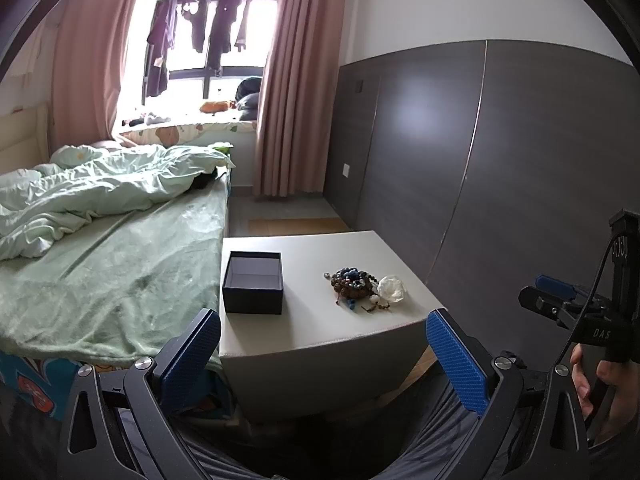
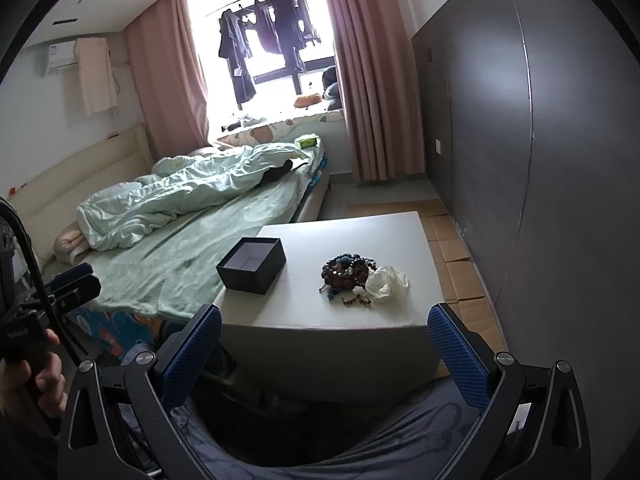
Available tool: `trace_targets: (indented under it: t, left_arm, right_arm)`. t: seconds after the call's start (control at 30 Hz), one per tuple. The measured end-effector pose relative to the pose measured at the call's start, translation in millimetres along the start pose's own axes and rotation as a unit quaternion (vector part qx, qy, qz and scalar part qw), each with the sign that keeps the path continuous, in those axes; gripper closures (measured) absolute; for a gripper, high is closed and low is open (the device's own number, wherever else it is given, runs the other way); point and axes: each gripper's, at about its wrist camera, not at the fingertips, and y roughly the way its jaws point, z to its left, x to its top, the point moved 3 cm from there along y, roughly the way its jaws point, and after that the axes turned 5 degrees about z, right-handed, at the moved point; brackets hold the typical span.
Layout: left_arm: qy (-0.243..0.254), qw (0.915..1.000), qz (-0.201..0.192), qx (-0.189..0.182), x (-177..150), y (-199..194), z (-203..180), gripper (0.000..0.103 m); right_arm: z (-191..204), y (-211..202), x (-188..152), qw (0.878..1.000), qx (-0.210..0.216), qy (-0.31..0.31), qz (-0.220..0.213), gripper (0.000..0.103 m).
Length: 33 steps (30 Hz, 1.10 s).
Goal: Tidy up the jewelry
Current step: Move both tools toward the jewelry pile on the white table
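- My left gripper [image 1: 324,354] hung short of the white table's [image 1: 320,340] near edge, jaws spread wide with nothing between the blue pads; my right gripper [image 2: 325,350] matched it, also spread and empty. Neither touched anything, so the task looked not yet begun.
- The loose bits lay nearest me: a short strand of small brown beads [image 2: 356,301] and a few blue ones [image 2: 330,294] on the table just in front of the pile. I judged these too small and flat for wide pads; a closing pinch could have flicked them off the front edge onto the floor.
- Behind them sat the heap of beaded bracelets [image 2: 347,270], brown and blue strands coiled on each other. Lifting one might have dragged its neighbours along, then dropped them halfway to the box.
- A crumpled white piece [image 2: 386,282], tissue or flower I could not tell, touched the heap's right side. It could have been caught in the same grab.
- Left of the heap, well apart, the open dark box [image 2: 252,266] stood empty at the table's edge beside the bed [image 2: 200,256]. It looked light; a knock from my left fingers might have pushed it off toward the green blanket.
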Motion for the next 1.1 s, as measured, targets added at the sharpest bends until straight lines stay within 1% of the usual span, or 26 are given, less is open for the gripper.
trace_targets:
  t: [0.43, 0.63, 0.73, 0.9, 1.03, 1.1]
  left_arm:
    - [-0.004, 1.0000, -0.006, 0.007, 3.1, -3.2, 4.8, 0.000]
    - [-0.008, 0.9999, -0.004, 0.008, 5.4, 1.5, 6.6, 0.000]
    - [-0.008, 1.0000, -0.001, 0.001, 8.9, 6.1, 5.0, 0.000]
    - [0.010, 0.9999, 0.000, -0.001, 18.6, 15.3, -3.7, 0.000]
    - [0.013, 0.9999, 0.009, -0.005, 25.1, 29.4, -6.5, 0.000]
    - [0.016, 0.9998, 0.013, -0.005, 28.3, 37.8, -9.5, 0.000]
  right_arm:
    - [5.7, -4.7, -3.9, 1.000, 0.009, -0.001, -0.001, 0.000]
    - [9.1, -7.9, -1.4, 1.000, 0.016, 0.004, 0.000, 0.000]
    - [10.5, -6.9, 0.1, 1.000, 0.013, 0.003, 0.002, 0.000]
    - [7.5, -0.3, 2.2, 1.000, 0.002, 0.000, 0.010, 0.000]
    - [4.8, 5.8, 6.9, 1.000, -0.010, -0.010, 0.012, 0.000]
    - [0.2, 11.7, 9.7, 1.000, -0.006, -0.009, 0.015, 0.000]
